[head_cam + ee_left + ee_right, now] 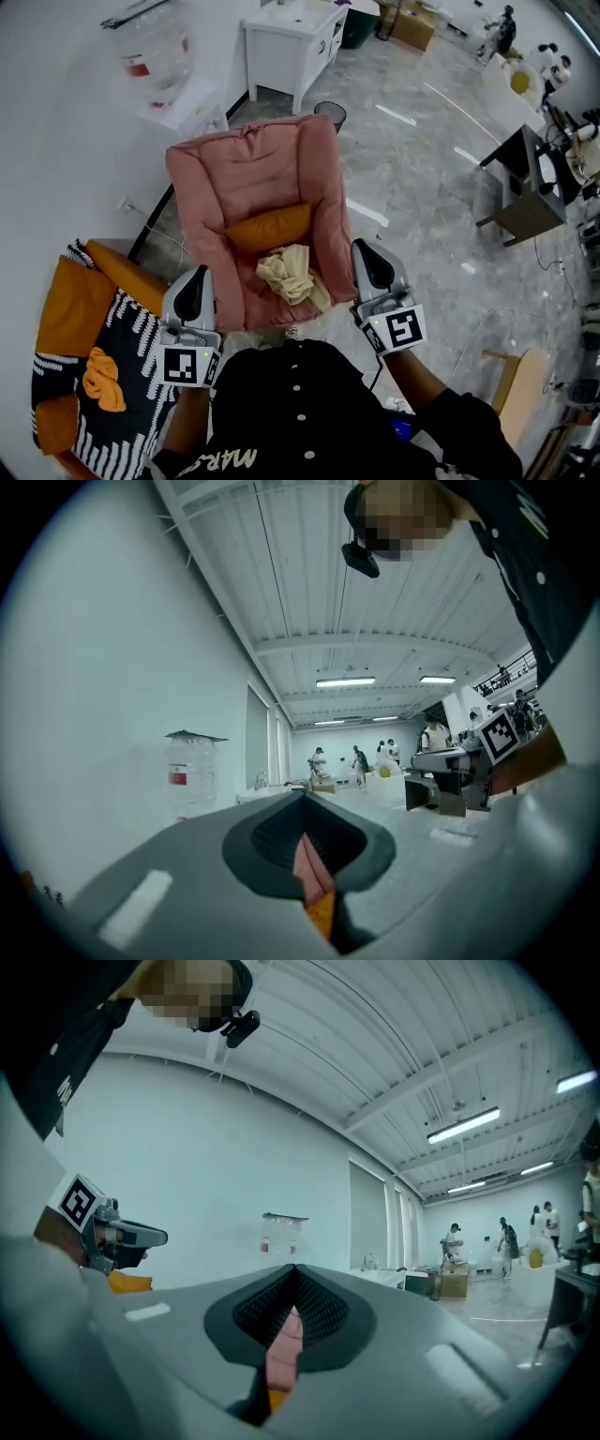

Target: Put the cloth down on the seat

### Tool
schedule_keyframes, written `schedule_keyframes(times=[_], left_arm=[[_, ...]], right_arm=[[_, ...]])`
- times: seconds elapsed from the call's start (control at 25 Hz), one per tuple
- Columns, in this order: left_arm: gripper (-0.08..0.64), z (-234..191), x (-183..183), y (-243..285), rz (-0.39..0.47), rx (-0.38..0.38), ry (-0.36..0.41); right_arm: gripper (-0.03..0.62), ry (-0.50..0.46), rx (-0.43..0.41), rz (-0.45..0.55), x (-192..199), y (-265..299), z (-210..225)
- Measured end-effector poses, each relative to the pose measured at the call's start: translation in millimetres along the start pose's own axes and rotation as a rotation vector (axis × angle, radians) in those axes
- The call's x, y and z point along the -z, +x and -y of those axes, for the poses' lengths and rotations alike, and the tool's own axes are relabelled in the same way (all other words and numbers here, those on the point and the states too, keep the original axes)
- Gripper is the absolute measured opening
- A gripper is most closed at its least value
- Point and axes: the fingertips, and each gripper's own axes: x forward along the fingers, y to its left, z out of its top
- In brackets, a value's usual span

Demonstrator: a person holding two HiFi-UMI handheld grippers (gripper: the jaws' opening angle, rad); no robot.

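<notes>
A crumpled cream cloth (292, 273) lies on the seat of the pink armchair (246, 169), just in front of an orange cushion (270, 228). My left gripper (194, 274) hangs at the chair's front left corner, and my right gripper (365, 247) at its front right corner; the cloth lies between them, touched by neither. Both are shut with nothing in them. In the left gripper view the left gripper (305, 829) shows only a thin slit, with pink and orange behind it. The right gripper (292, 1303) looks the same in the right gripper view.
A second chair (56, 309) with a black-and-white throw and an orange cloth (103, 380) stands at the left. Behind the armchair are a white cabinet (291, 37) and a black bin (330, 112). A dark desk (525, 187) stands at the right.
</notes>
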Motion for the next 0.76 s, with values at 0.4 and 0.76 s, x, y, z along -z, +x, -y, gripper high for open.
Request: schedule_keyframes(times=[0.4,0.76], left_arm=[[0.0,-3.3,0.6,-5.6,0.002,-0.015,0.001],[0.0,-2.2,-3.4,-3.5,0.009,-0.009,0.007]], right_arm=[[0.026,-0.009,-0.016,-0.014,3.9,4.4,-6.5],[0.026,-0.005,-0.02,0.005,0.8,8.4,-8.8]])
